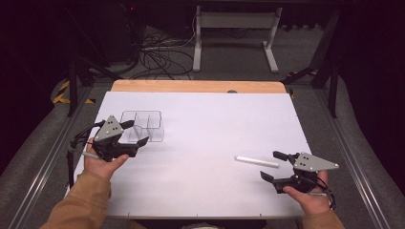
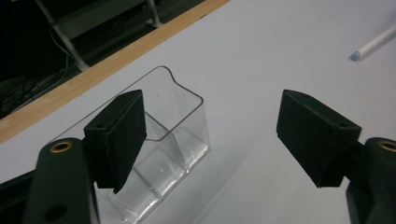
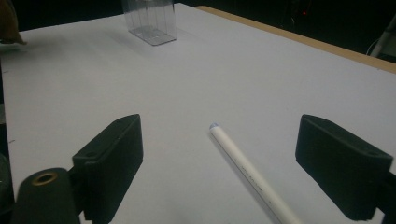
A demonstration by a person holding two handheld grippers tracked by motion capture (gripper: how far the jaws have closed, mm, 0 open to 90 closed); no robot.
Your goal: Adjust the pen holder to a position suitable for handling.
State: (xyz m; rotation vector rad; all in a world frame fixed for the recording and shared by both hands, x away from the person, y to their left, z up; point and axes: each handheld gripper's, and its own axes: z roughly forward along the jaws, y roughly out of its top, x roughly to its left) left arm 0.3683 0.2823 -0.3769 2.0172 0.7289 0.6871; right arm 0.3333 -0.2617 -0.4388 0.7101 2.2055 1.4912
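A clear plastic box [image 1: 143, 125] with several compartments stands upright on the left part of the white table [image 1: 205, 138]. My left gripper [image 1: 137, 132] hovers at its near side with jaws apart and nothing pressed between them. In the left gripper view [image 2: 212, 126] the box [image 2: 177, 140] sits partly behind the left jaw. A white pen-like tube [image 1: 257, 161] lies flat at the right. My right gripper [image 1: 271, 165] is open just beside its near end. In the right gripper view [image 3: 224, 149] the tube [image 3: 252, 175] runs between the jaws, untouched.
The table's far wooden edge [image 1: 196, 86] borders a floor with cables [image 1: 157, 57] and a white desk frame [image 1: 234, 33]. Metal rails [image 1: 47, 157] flank both sides of the table. The tube's far end [image 2: 373, 44] shows top right in the left gripper view.
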